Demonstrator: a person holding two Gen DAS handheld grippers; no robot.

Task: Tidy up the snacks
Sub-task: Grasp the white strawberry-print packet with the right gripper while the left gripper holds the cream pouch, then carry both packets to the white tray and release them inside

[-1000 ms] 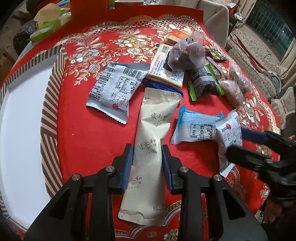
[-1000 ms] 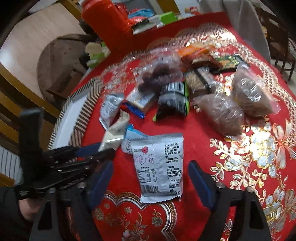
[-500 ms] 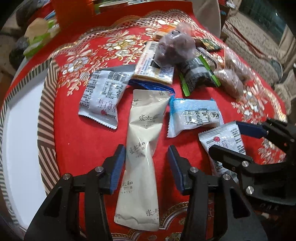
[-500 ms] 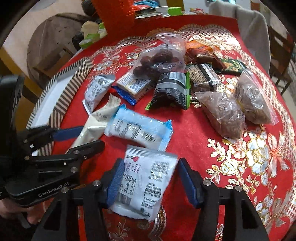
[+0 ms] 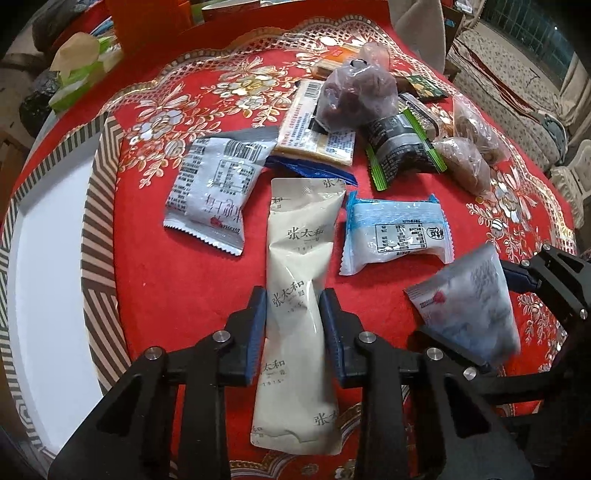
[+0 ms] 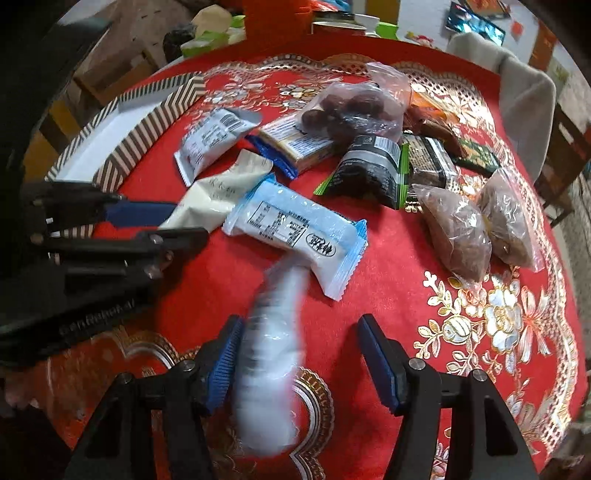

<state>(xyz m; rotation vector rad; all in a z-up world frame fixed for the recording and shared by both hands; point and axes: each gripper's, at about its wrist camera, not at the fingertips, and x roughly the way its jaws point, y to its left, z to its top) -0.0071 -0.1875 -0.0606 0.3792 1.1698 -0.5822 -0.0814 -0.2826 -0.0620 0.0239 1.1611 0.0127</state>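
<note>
Jaws on the left gripper (image 5: 293, 317) are squeezed onto the long cream packet (image 5: 295, 295) lying on the red tablecloth (image 5: 177, 295); the right gripper (image 6: 301, 354) stands wide apart, a blurry white pouch (image 6: 271, 354) against its left finger.

We are looking into a home, most likely a dining or living room. A round table is wearing a red tablecloth (image 5: 177, 288) embroidered with gold flowers, and packaged snacks (image 5: 395, 236) are lying loose across it beside a striped tray (image 5: 99, 236). At the upper right of the left wrist view, a patterned rug (image 5: 491, 85) is covering the floor below a curtained window (image 5: 517, 22). In the right wrist view, a grey padded chair (image 6: 517, 85) is standing at the table's far edge in the upper right, wooden furniture (image 6: 107, 74) is showing at the upper left, and a tissue pack (image 6: 210, 37) is sitting near the top.
</note>
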